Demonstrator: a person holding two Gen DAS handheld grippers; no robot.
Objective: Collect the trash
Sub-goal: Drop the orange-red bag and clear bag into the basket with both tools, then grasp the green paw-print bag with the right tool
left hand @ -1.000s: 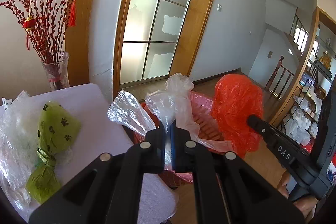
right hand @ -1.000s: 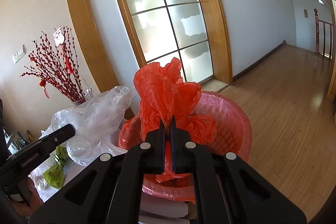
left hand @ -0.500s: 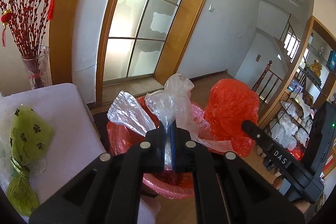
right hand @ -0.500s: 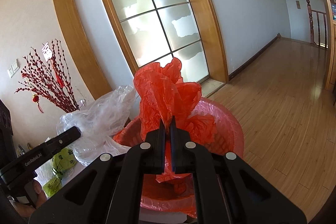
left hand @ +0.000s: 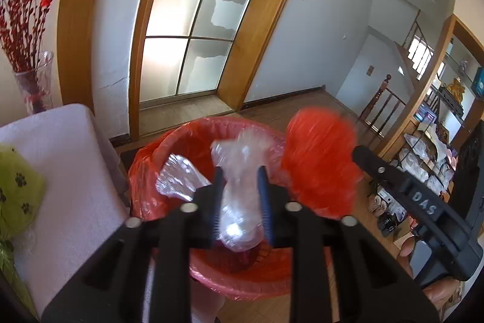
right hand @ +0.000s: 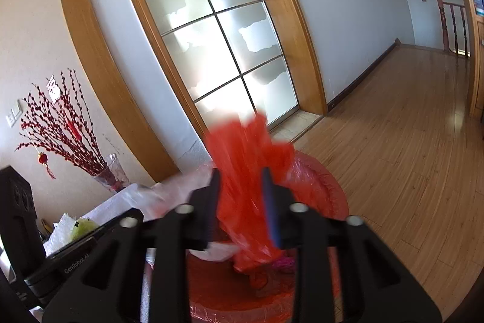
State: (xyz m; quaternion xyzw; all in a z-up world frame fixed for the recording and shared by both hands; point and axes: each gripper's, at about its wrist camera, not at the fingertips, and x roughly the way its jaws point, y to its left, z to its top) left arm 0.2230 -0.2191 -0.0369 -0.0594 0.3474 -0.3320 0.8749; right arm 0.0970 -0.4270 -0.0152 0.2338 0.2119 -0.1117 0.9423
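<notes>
One green bag (left hand: pixel 16 192) lies on the desk (left hand: pixel 69 171). One red bin (left hand: pixel 242 277) stands beside it. The left hand-held gripper (left hand: pixel 240 199) is opening around one clear bag (left hand: pixel 239 202). The right hand-held gripper (right hand: pixel 242 205) is opening around one red bag (right hand: pixel 245 171). Both point down over the bin.

"das" on right gripper (left hand: pixel 423 202) body; "genrobot.ai" on left gripper (right hand: pixel 75 259) body.
</notes>
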